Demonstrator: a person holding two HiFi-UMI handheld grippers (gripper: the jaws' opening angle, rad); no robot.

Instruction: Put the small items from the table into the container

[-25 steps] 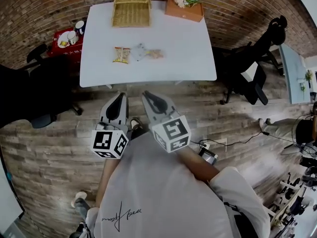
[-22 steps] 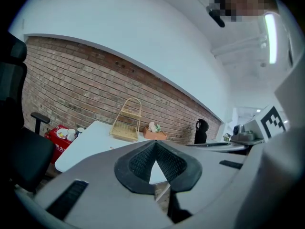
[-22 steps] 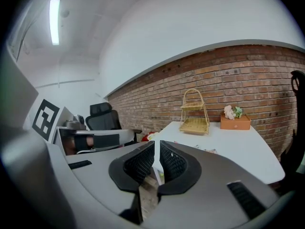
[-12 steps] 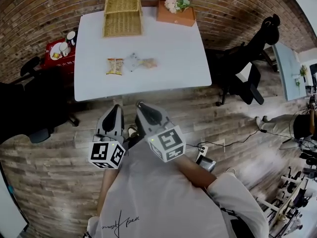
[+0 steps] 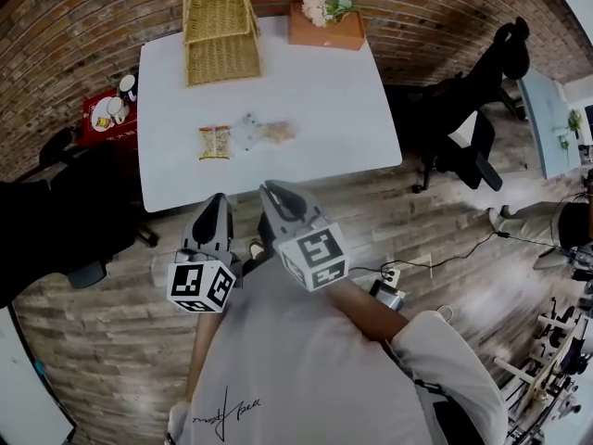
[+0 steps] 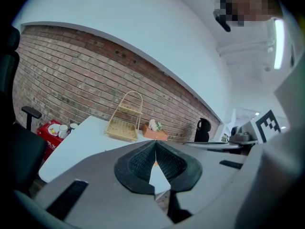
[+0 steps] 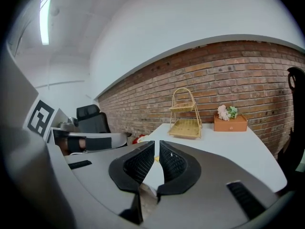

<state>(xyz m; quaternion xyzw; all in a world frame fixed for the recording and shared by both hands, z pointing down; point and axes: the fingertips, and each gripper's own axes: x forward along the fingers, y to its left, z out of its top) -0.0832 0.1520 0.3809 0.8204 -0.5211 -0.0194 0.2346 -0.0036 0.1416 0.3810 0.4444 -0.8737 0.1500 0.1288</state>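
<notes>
Wicker basket stands at the counter's far edge. The snack packets lie mid-counter, well ahead of my left gripper and right gripper. The left is nearer the yellow packet. Both pairs of fingers are closed together, holding nothing.

Head view overhead; gripper views low, toward same table

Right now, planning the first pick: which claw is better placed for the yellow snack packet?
Left, probably. The yellow snack packet lies almost straight ahead of the left claw; the right claw faces the other packets. Both are shut, by the table edge.
</notes>
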